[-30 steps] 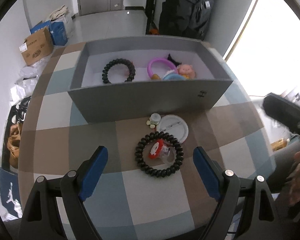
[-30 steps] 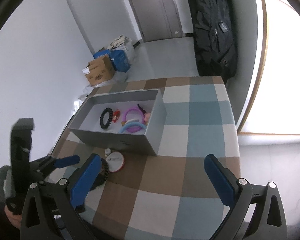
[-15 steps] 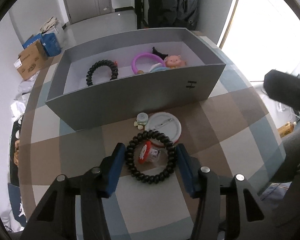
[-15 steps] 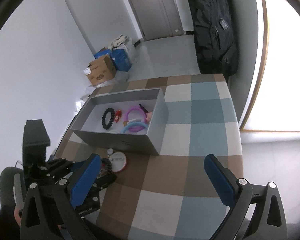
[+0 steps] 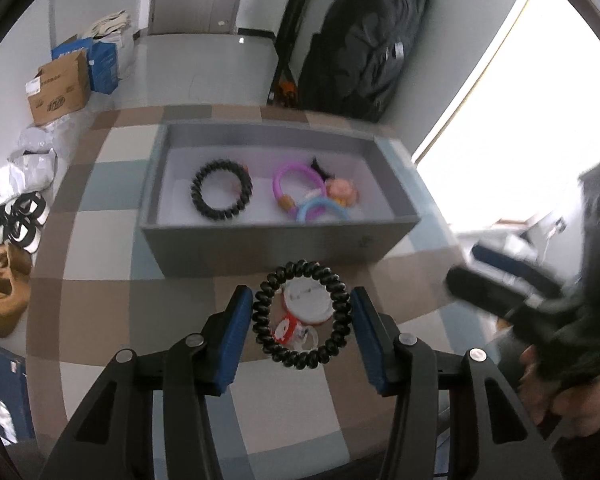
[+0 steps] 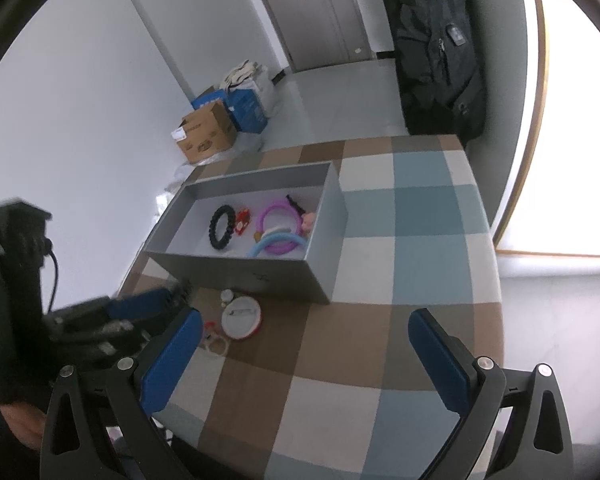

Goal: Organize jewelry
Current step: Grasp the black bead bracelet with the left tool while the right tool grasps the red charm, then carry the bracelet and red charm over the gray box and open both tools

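My left gripper [image 5: 302,316] is shut on a black spiral bracelet [image 5: 300,356] and holds it lifted above the table, in front of the grey box [image 5: 268,246]. Below it lie a round white badge [image 5: 306,302] and a small red charm on a clear ring [image 5: 286,330]. The box holds another black spiral bracelet [image 5: 221,195], a purple ring [image 5: 296,179], a blue ring [image 5: 320,210] and a pink figure [image 5: 342,192]. My right gripper [image 6: 304,356] is open and empty, high over the table's near right side. The box [image 6: 236,270] and badge [image 6: 241,317] also show there.
The table [image 6: 420,248] has a checked brown, blue and cream cloth. Its right and near edges drop off. Cardboard boxes [image 5: 58,88] and shoes [image 5: 6,284] lie on the floor to the left. A black jacket [image 5: 364,40] hangs behind the table.
My left gripper closed on the black spiral bracelet and lifted it off the table, leaving the badge and red charm behind. The right gripper stayed open and hardly moved.
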Available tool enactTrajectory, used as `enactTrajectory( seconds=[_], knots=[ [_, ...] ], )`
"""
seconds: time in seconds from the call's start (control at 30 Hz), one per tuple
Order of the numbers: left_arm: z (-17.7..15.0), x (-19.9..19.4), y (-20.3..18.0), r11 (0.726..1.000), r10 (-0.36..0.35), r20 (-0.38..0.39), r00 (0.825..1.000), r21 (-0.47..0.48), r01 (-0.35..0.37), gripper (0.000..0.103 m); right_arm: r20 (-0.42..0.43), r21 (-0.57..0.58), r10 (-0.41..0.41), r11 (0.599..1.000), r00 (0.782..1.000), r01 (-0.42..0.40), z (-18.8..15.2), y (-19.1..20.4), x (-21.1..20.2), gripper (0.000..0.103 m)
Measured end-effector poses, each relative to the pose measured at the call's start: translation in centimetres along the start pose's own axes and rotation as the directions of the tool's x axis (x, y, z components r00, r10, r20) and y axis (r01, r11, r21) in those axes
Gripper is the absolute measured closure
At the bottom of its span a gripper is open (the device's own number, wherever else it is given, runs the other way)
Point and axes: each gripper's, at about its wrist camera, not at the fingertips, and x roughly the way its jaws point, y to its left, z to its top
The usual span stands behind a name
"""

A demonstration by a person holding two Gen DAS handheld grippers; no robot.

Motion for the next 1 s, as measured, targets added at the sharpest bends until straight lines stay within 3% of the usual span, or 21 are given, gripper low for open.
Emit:
enactTrajectory(
  seconds=[0.1, 0.3, 0.57, 0.77, 0.93, 1.0],
  knots=[
    [1.2, -0.7, 1.3, 0.997, -0.036, 0.045, 0.998, -0.067, 0.039, 0.058, -0.008, -0.016, -0.008, 1.0, 1.0, 0.008, -0.2, 0.5, 0.3, 0.0],
    [2.1, -2.5, 3.5, 0.981, -0.071, 0.119, 0.99, -0.17, 0.091, 0.058, -0.062, -0.068, 0.054, 0.996, 0.997, -0.058, -0.8, 2.5, 1.8, 0.001],
    [2.9, -3.1, 5.1, 0.974, -0.072, 0.147, 0.987, -0.203, 0.101, 0.058, -0.161, -0.212, 0.08, 0.971, 0.984, -0.113, -1.5, 7.2, 5.3, 0.015],
    [2.7, -3.6, 6.0, 0.97, -0.075, 0.146, 0.986, -0.219, 0.106, 0.058, -0.195, -0.308, 0.017, 0.948, 0.981, -0.078, -2.0, 9.3, 7.5, 0.041],
    [2.8, -3.4, 6.2, 0.974, -0.052, 0.138, 0.989, -0.212, 0.08, 0.058, -0.175, -0.46, -0.074, 0.888, 0.982, -0.015, -3.1, 11.3, 8.1, 0.08],
    [2.8, -3.4, 6.3, 0.976, -0.046, 0.139, 0.989, -0.206, 0.075, 0.058, -0.17, -0.487, -0.086, 0.873, 0.982, -0.008, -3.4, 11.7, 8.2, 0.083]
  ],
)
